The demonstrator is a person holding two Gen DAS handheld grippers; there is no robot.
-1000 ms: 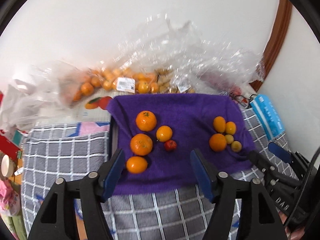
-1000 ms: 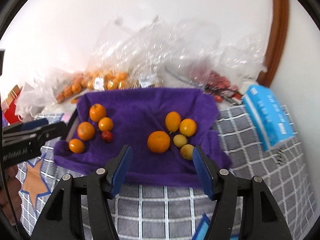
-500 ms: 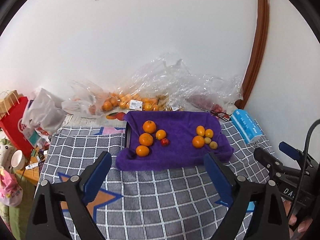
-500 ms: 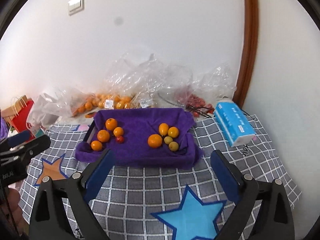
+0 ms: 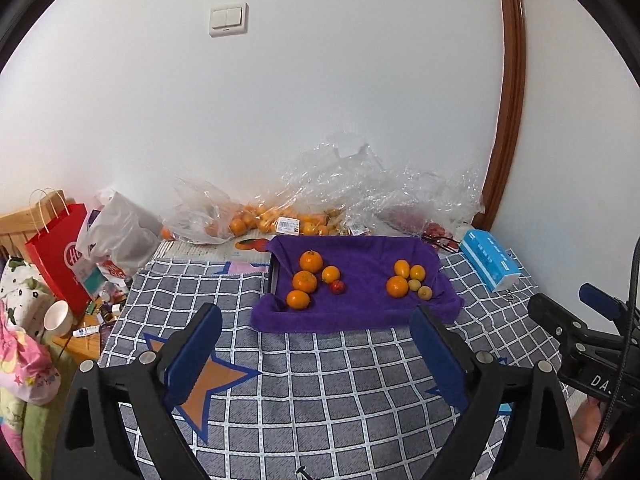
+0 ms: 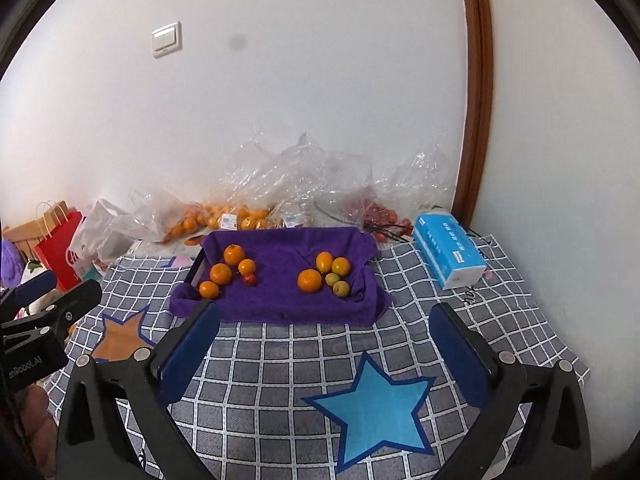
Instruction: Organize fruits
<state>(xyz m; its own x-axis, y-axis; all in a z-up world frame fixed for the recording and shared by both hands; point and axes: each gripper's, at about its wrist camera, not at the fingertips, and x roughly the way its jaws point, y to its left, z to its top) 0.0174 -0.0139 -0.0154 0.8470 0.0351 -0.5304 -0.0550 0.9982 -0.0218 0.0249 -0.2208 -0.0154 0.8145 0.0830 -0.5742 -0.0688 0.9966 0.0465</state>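
A purple towel [image 5: 360,308] [image 6: 280,304] covers a tray on the checked cloth. On its left lie several oranges [image 5: 305,281] [image 6: 221,273] and one small red fruit [image 5: 337,287] [image 6: 250,279]. On its right lie an orange [image 5: 397,286] [image 6: 309,280] and several small yellow fruits [image 5: 417,273] [image 6: 341,266]. My left gripper [image 5: 316,330] is open and empty, well in front of the towel. My right gripper [image 6: 326,328] is open and empty, also in front of it.
Clear plastic bags of oranges [image 5: 256,220] and red fruit [image 6: 384,216] lie against the wall behind the tray. A blue tissue pack [image 5: 490,262] [image 6: 448,254] lies to the right. A red paper bag [image 5: 60,256] and a cup [image 5: 56,316] stand off the left edge.
Both grippers have pulled far back and up from the towel. The fruits now look small and distant. The fruits have not moved.
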